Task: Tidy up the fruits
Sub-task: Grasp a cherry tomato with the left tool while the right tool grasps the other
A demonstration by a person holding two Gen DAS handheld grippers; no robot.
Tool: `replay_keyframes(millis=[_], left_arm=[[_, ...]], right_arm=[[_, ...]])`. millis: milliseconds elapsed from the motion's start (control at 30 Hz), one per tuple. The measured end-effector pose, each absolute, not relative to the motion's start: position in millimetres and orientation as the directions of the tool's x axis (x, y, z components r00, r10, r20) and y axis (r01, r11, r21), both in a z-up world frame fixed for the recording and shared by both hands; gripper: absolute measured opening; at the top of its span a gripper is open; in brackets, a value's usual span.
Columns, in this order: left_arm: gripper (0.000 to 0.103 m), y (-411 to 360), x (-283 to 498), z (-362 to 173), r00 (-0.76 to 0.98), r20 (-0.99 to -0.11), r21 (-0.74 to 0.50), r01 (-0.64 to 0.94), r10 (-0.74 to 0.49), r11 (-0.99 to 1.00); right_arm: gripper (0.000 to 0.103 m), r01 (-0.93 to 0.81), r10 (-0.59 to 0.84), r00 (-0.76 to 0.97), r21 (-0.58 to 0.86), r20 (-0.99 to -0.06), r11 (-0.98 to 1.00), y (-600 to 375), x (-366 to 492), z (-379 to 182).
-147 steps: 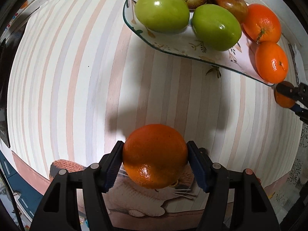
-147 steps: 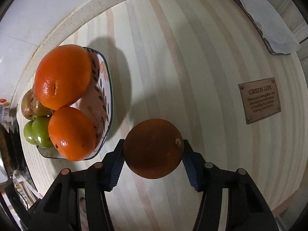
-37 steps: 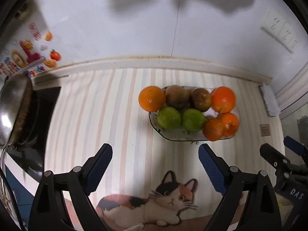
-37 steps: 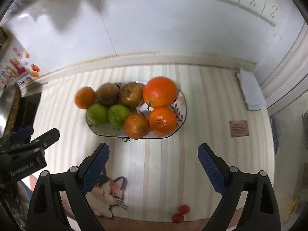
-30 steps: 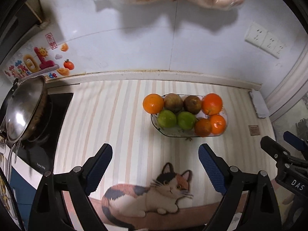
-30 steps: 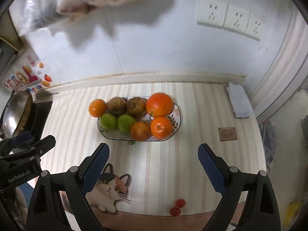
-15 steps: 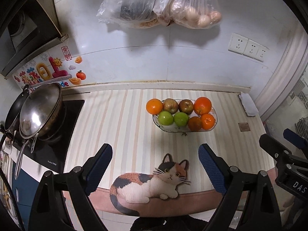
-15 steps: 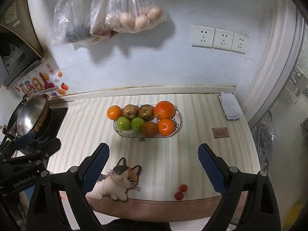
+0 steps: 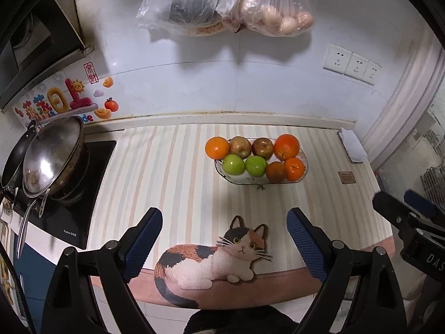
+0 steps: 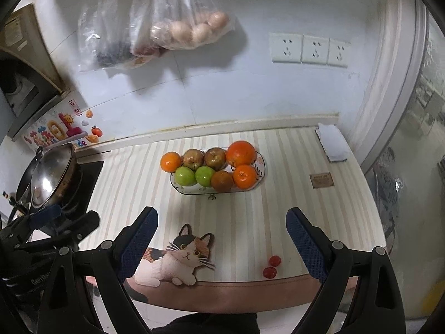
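both grippers, left [image 9: 224, 239] and right [image 10: 222, 239], empty with jaws wide apart. dish [image 9: 303, 164] at frame centre holds apples and oranges. two red fruits [image 10: 272, 266] lower right remain loose; nearly done.

four oranges [image 10: 241, 153], two green apples [image 10: 185, 176] — two red apples [image 10: 193, 158]

I see a white tiled wall [image 9: 222, 83] behind a striped counter [image 9: 167, 172]. Three sockets [image 10: 310, 48] sit on the wall at right, and plastic bags [image 9: 222, 2] hang above. At left a stove [image 9: 75, 200] carries a steel wok [image 9: 52, 156], with stickers [image 9: 58, 100] on the wall behind it. A cat mat [image 9: 211, 258] lies on the counter's front edge.
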State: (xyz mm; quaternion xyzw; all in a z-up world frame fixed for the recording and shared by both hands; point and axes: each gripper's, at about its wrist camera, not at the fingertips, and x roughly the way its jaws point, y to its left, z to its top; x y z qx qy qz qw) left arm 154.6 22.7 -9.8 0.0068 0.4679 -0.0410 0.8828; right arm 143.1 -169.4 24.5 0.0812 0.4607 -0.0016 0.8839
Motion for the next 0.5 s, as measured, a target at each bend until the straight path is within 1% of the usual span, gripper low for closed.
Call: replay_keyframes(millis=[133, 200, 300, 333, 367, 400, 433, 467, 500], left_arm=[[0.092, 11.6, 169.1, -29.6, 0.551, -0.833, -0.027, 0.062, -0.056, 0.998], [0.092, 2.2, 176.5, -43.7, 0.537, -0.842, -0.028, 0.059, -0.055, 0.998], [0.092, -22.4, 189.0, -75.8, 0.478, -0.878, 0.012, 0.076, -0.026, 0.997], [0.092, -31.6, 191.7, -87.0, 0.460, -0.888, 0.040, 0.085, -0.004, 0.996], [0.092, -45.7, 195.2, -105.1, 0.423, -0.906, 0.064, 0.115, 0.009, 0.991], [0.092, -54.6, 197.3, -117.5, 0.393, -0.919, 0.068, 0.139, 0.008, 0.988], [0.092, -64.3, 198.7, -130.4, 0.363, -0.932, 0.077, 0.164, 0.012, 0.984], [0.092, -75.4, 199.5, -145.1, 0.328, -0.944, 0.091, 0.191, 0.024, 0.977], [0.092, -87.0, 199.7, -162.5, 0.274, -0.962, 0.080, 0.222, 0.017, 0.972]], right_arm=[[0.095, 0.135, 0.082, 0.507, 0.173, -0.858, 0.976, -201.0, 153.6, -10.4], [0.095, 0.173, 0.061, 0.453, 0.154, -0.890, 0.973, -221.9, 157.7, -39.9], [0.095, 0.216, 0.058, 0.357, 0.142, -0.932, 0.966, -250.1, 161.8, -90.8], [0.093, 0.230, 0.078, 0.318, 0.156, -0.945, 0.961, -259.9, 162.0, -112.6], [0.089, 0.242, 0.101, 0.282, 0.173, -0.954, 0.955, -267.3, 161.8, -131.3], [0.086, 0.252, 0.119, 0.259, 0.186, -0.959, 0.950, -272.0, 161.4, -143.9], [0.081, 0.278, 0.162, 0.209, 0.217, -0.964, 0.936, -281.4, 160.8, -169.8], [0.073, 0.298, 0.189, 0.186, 0.239, -0.964, 0.924, -287.1, 160.5, -181.7], [0.070, 0.335, 0.242, 0.159, 0.283, -0.957, 0.899, -296.5, 160.0, -199.5]])
